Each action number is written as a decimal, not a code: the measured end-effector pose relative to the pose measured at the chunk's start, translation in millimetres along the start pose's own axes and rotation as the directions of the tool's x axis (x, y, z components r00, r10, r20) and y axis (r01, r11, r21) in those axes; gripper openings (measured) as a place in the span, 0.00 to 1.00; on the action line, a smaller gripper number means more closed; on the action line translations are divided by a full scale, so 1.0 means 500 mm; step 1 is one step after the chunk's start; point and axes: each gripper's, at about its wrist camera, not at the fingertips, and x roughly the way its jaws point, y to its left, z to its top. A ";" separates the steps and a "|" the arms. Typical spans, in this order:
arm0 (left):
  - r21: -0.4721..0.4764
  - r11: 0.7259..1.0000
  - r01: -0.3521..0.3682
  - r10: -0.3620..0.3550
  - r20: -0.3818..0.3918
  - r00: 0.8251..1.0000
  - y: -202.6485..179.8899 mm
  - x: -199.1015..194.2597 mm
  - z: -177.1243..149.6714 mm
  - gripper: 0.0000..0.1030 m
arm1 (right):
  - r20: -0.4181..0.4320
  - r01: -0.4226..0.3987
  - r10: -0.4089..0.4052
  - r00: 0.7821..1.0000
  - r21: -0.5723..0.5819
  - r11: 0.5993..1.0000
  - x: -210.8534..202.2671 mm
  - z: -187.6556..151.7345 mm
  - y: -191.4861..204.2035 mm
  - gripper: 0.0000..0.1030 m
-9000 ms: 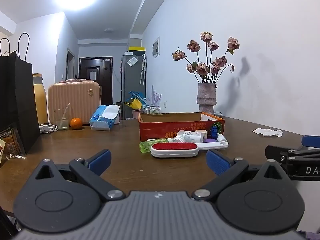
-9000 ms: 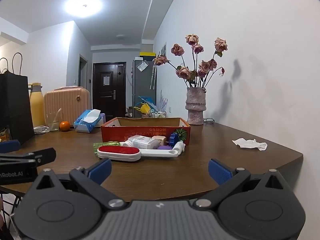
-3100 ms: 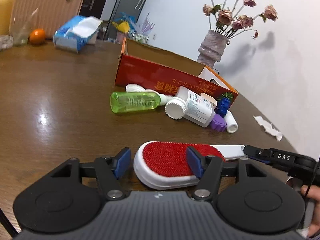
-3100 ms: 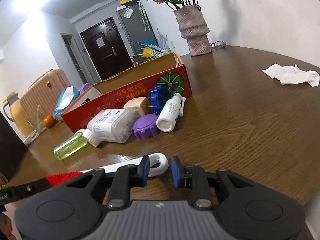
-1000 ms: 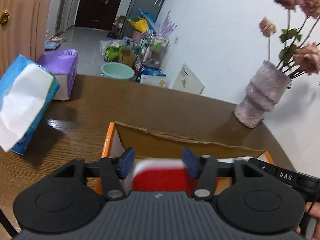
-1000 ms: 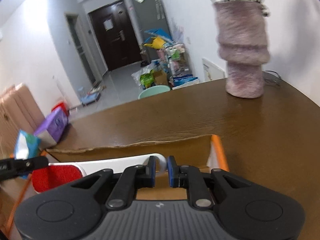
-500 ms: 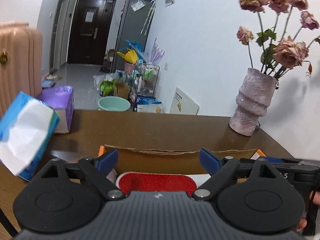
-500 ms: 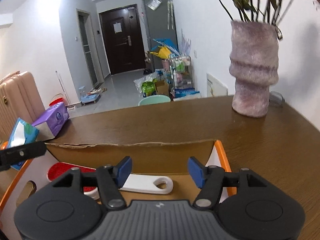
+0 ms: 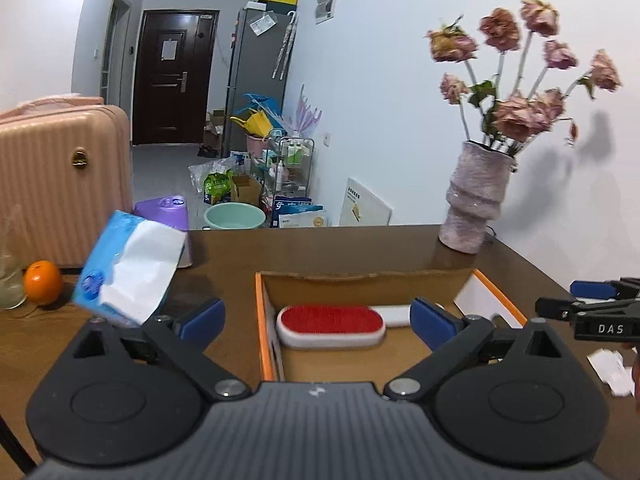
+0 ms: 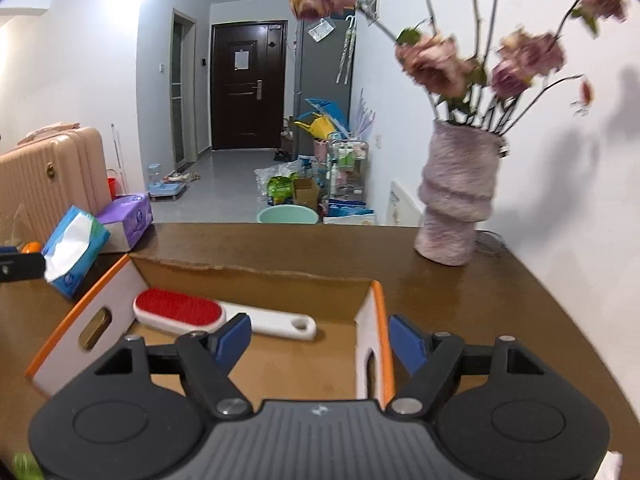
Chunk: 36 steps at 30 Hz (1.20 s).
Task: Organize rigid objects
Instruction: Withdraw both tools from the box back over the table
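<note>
Lint brush [image 9: 330, 325] lies flat in the cardboard box [image 9: 267, 332], just ahead of the left hand-held gripper [image 9: 318, 320]; jaws spreading, nothing pinched; placement looks done.
Right wrist view: brush handle ahead-left of the right hand-held gripper [image 10: 320, 341]; jaws opening, empty, straddling the box wall; other items out of view, presumably left.

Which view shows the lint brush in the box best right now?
The right wrist view: the lint brush lies whole on the floor of the cardboard box, red pad and white looped handle both visible. The left wrist view shows its red pad, slightly blurred; most of the handle is hidden behind that gripper's finger.
</note>
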 end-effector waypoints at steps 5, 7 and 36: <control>0.036 0.999 -0.006 0.005 0.035 0.999 -0.009 -0.106 -0.043 1.00 | 0.036 0.000 0.000 0.999 0.011 1.000 -0.104 -0.044 0.010 0.76; 0.052 0.999 -0.005 0.002 0.054 0.999 -0.013 -0.141 -0.062 1.00 | 0.061 -0.006 0.006 0.998 0.009 1.000 -0.146 -0.065 0.020 0.80; 0.070 0.998 -0.002 -0.014 0.226 0.974 -0.048 -0.567 -0.459 1.00 | 0.285 0.038 -0.083 0.955 0.161 0.986 -0.575 -0.510 0.186 0.89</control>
